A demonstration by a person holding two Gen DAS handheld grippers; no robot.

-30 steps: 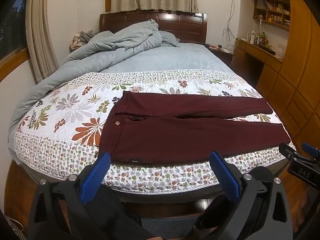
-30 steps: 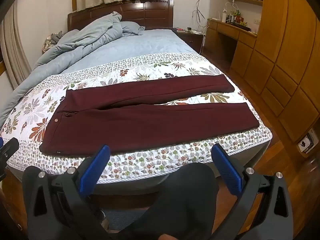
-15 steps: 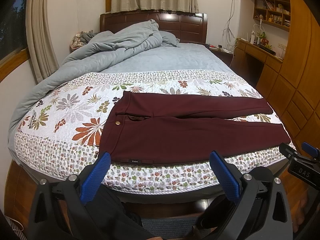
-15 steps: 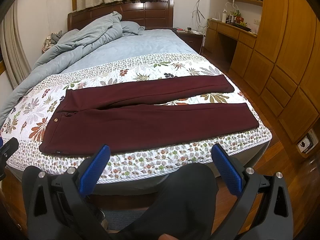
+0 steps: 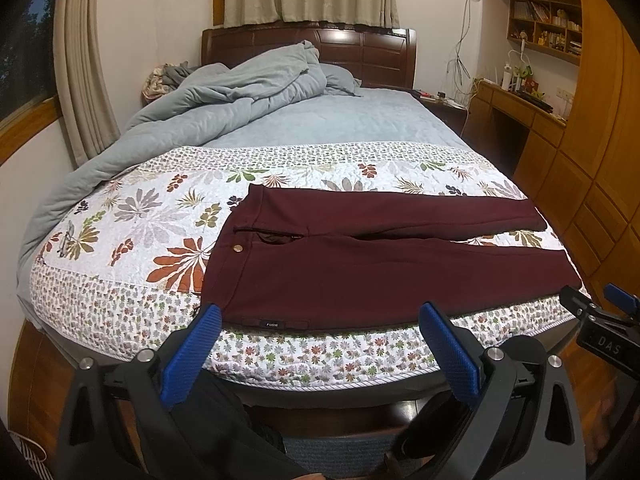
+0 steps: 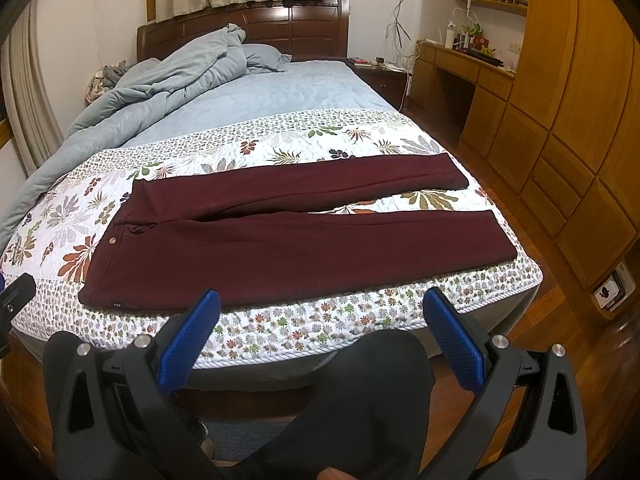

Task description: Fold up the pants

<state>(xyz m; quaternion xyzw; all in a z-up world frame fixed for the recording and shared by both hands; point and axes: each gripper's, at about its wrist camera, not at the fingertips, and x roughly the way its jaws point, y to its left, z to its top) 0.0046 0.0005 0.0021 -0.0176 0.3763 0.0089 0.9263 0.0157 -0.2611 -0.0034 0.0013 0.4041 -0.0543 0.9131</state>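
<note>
Dark maroon pants (image 5: pixel 360 256) lie flat on the floral quilt (image 5: pixel 132 220) at the foot of the bed, waistband to the left, both legs stretched right and slightly apart. They also show in the right wrist view (image 6: pixel 288 240). My left gripper (image 5: pixel 320 316) is open and empty, held off the bed's near edge in front of the waistband. My right gripper (image 6: pixel 324 304) is open and empty, held off the near edge in front of the near leg.
A rumpled grey-blue duvet (image 5: pixel 224 96) is piled at the head and left side of the bed. A wooden headboard (image 5: pixel 360 48) stands behind. Wooden cabinets and a desk (image 6: pixel 560 120) line the right wall. The person's dark-clad leg (image 6: pixel 360 392) is below the right gripper.
</note>
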